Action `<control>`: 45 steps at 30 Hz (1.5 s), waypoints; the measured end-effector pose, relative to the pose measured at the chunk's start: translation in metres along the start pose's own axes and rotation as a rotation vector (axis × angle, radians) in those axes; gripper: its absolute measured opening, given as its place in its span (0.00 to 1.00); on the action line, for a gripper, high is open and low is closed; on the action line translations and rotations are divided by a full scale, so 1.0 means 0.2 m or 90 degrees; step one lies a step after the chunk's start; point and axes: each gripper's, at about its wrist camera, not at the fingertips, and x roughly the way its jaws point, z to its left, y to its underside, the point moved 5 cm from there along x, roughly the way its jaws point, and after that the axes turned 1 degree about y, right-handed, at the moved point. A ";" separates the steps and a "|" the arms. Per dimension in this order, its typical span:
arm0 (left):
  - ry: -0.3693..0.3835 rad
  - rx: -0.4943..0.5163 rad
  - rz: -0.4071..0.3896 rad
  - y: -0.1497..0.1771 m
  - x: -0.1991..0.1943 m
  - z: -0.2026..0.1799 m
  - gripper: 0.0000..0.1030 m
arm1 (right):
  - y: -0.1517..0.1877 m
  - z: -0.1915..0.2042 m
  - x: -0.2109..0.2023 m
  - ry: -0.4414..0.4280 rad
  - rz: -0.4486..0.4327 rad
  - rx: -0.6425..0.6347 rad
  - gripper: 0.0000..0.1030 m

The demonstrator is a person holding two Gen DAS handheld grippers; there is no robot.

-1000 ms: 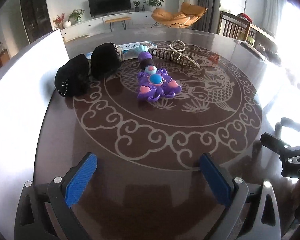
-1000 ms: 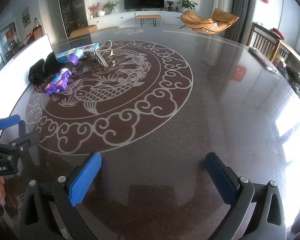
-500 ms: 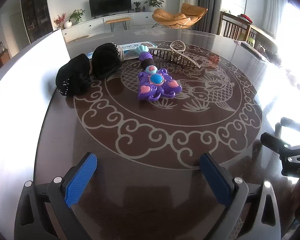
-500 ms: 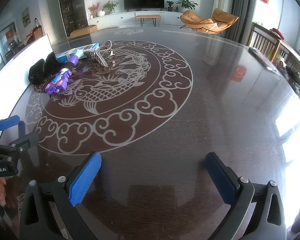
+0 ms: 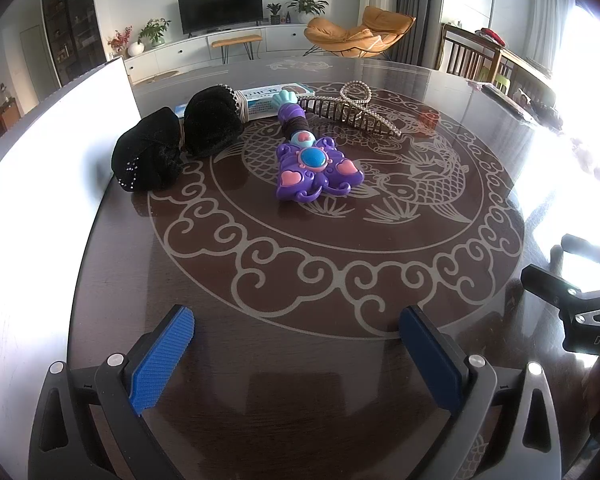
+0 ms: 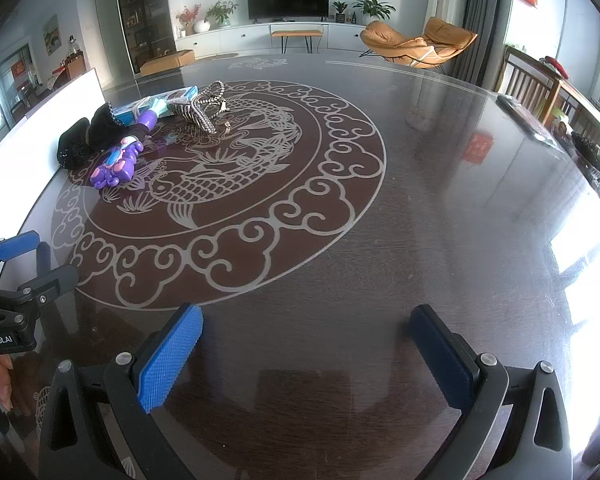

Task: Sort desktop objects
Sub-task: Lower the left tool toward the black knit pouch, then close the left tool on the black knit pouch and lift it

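Observation:
A purple toy wand (image 5: 312, 164) (image 6: 120, 162) with pink hearts lies on the dark round table (image 5: 300, 400). Behind it rest two black scrunchies (image 5: 150, 156) (image 5: 212, 124), a pearl hair claw (image 5: 352, 110) (image 6: 202, 110) and a flat blue-and-white box (image 5: 264, 98) (image 6: 172, 94). My left gripper (image 5: 296, 344) hovers open near the table's front edge, well short of the wand, with nothing between its blue pads. Also open and empty, my right gripper (image 6: 304, 340) sits far right of the objects.
A white board (image 5: 40, 184) covers the table's left side. Each gripper shows in the other's view, the right gripper (image 5: 572, 300) at the right edge and the left gripper (image 6: 16, 280) at the left edge. Wooden chairs (image 6: 540, 84) stand at the far right.
The left wrist view has shifted slightly, so the wand and scrunchies sit a little lower and nearer. Both grippers stay open; the right one has not moved.

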 end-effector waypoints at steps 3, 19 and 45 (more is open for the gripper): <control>0.000 0.000 0.000 0.00 0.00 0.00 1.00 | 0.00 0.00 0.00 0.000 0.000 0.000 1.00; -0.067 -0.034 -0.062 -0.57 -0.06 0.29 1.00 | 0.00 0.00 0.00 0.000 0.000 0.000 1.00; -0.008 -0.009 0.041 -0.63 0.36 0.32 0.32 | 0.00 0.00 0.00 0.001 0.000 0.001 1.00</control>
